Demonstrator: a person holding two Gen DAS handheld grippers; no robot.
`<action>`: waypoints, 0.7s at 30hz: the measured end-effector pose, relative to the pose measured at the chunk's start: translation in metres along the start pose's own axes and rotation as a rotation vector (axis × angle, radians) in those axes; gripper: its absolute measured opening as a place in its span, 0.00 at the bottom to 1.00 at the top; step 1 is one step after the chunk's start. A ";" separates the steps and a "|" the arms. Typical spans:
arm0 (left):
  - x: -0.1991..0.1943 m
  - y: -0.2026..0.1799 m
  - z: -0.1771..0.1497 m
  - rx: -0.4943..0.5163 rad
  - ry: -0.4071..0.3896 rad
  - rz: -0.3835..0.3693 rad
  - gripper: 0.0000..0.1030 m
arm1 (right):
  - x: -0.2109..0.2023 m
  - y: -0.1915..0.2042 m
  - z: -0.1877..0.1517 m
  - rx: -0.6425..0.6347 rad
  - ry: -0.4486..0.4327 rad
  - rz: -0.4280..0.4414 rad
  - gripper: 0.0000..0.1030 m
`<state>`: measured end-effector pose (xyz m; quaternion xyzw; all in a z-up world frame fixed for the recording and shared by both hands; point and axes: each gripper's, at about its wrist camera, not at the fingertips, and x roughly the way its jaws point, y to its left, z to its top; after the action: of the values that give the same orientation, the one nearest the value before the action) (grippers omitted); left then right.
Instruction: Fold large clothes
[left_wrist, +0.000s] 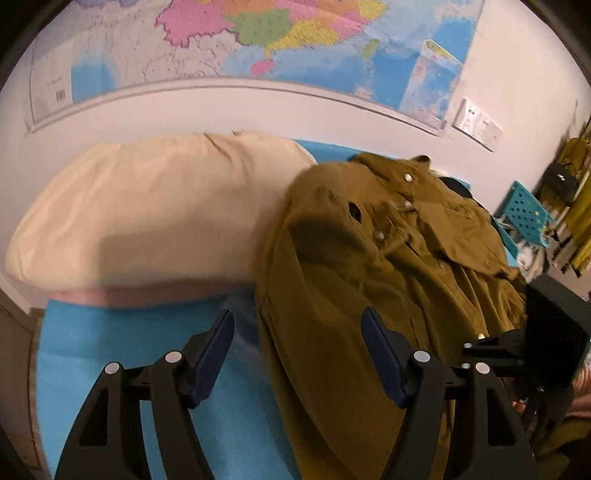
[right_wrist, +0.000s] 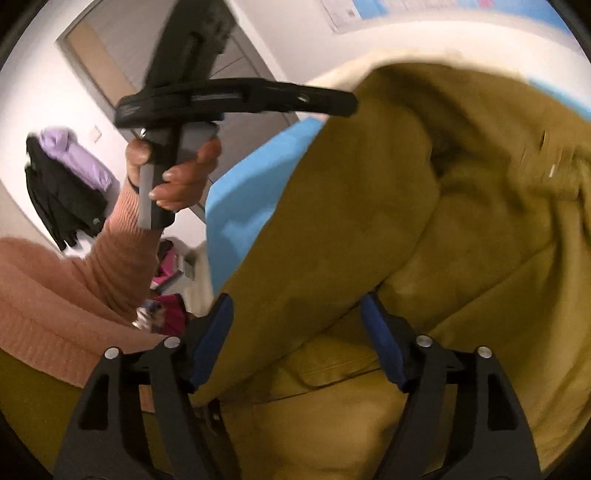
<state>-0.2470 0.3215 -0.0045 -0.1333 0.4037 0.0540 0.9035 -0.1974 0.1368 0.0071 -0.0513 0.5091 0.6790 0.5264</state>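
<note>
On the blue bedsheet (left_wrist: 147, 332), right of a cream pillow (left_wrist: 147, 210), your olive jacket (left_wrist: 388, 277) lies heaped. Your left gripper (left_wrist: 297, 350) and right gripper (right_wrist: 297, 332) both gape, jacket cloth between the fingers. A wall map (left_wrist: 258, 40) hangs at the far side, its print too blurred to read.

An olive-brown snap-button jacket (left_wrist: 388, 266) lies crumpled on the blue bed, right of the cream pillow, collar at the far end, near hem bunched in folds.
</note>
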 end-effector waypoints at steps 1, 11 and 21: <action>0.001 0.000 -0.005 0.004 0.011 -0.018 0.66 | 0.003 -0.001 -0.001 0.021 0.003 0.019 0.73; -0.023 0.004 0.006 -0.016 -0.072 -0.128 0.64 | -0.075 0.007 0.042 0.046 -0.272 0.171 0.03; 0.028 -0.021 0.005 0.005 0.048 -0.249 0.67 | -0.170 -0.106 -0.013 0.396 -0.381 -0.372 0.42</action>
<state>-0.2199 0.3030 -0.0181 -0.1814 0.4055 -0.0627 0.8937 -0.0467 0.0070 0.0364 0.0879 0.5055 0.4565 0.7269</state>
